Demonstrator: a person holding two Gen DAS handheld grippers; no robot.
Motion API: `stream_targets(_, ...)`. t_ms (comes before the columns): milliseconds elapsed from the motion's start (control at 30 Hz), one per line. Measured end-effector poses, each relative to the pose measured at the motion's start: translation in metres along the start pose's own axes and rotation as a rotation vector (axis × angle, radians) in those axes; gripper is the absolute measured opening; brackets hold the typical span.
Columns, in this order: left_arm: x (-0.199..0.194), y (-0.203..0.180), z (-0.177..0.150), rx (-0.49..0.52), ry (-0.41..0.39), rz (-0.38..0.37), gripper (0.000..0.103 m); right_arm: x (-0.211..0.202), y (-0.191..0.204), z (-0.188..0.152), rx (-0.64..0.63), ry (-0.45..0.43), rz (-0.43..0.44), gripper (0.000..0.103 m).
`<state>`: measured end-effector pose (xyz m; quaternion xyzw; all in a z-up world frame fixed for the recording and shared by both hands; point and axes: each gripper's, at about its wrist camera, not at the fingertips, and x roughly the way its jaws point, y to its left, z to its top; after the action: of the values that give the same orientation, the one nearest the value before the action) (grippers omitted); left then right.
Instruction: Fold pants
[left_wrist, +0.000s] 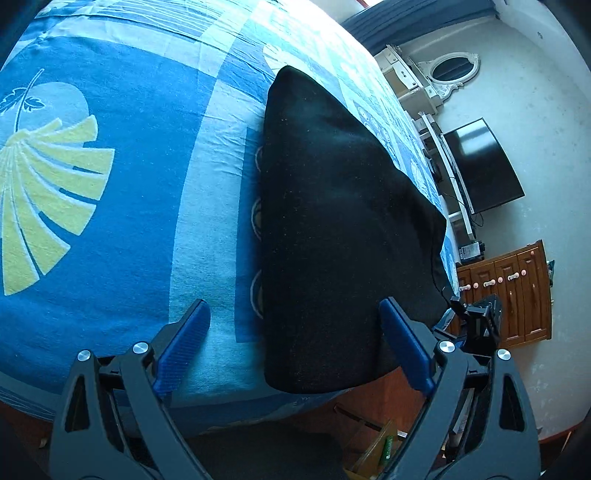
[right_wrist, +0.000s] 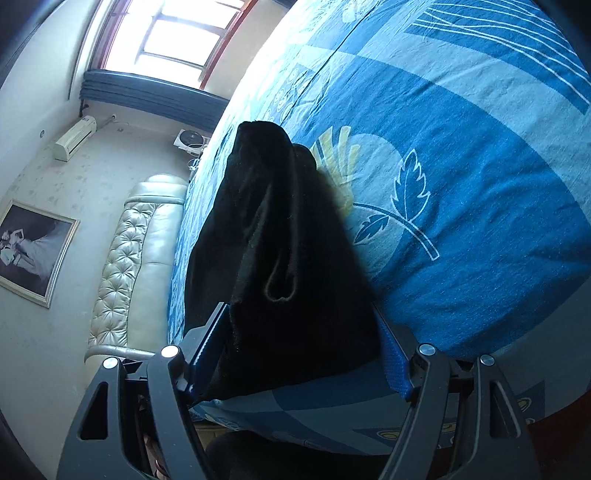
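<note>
**A:** Black pants (left_wrist: 332, 221) lie on a blue patterned bedspread (left_wrist: 129, 221), filling the centre of the left wrist frame from upper middle down to the lower edge of the bed. Where do they sit in the other view?

**B:** Centre-left of the right wrist frame, the pants (right_wrist: 280, 251) bunched in folds and running from upper middle down between the fingers.

**A:** The left gripper (left_wrist: 293, 343), at the bottom of the frame, is spread wide. Its blue-padded fingers (left_wrist: 184, 343) straddle the near end of the cloth, gripping nothing.

**B:** The right gripper (right_wrist: 303, 354) also stands wide apart, with fabric lying between its fingers. Whether the pads touch the cloth cannot be told.

**A:** Beyond the bed, at right: a dark television (left_wrist: 484, 166) and a wooden cabinet (left_wrist: 513, 295).

**B:** At left here: a tufted headboard (right_wrist: 129, 266), a framed picture (right_wrist: 33, 251) and a bright window (right_wrist: 173, 37) at top.
</note>
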<state>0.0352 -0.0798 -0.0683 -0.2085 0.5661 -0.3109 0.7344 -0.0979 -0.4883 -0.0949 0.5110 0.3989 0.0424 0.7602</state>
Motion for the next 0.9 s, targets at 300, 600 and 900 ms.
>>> stream_targets(300,0.025,-0.004,0.007,-0.039,0.067,-0.071,0.05,0.005,0.009,-0.008,-0.075,0.006,-0.048,0.051)
stream_targets(600,0.001,-0.021,0.014,0.053,-0.003,0.052,0.031,0.02,0.029,-0.013,-0.135,0.019,-0.059,0.047)
stream_targets(900,-0.043,0.011,0.013,0.025,-0.048,0.112,0.031,0.068,0.062,-0.031,-0.183,0.098,-0.018,0.047)
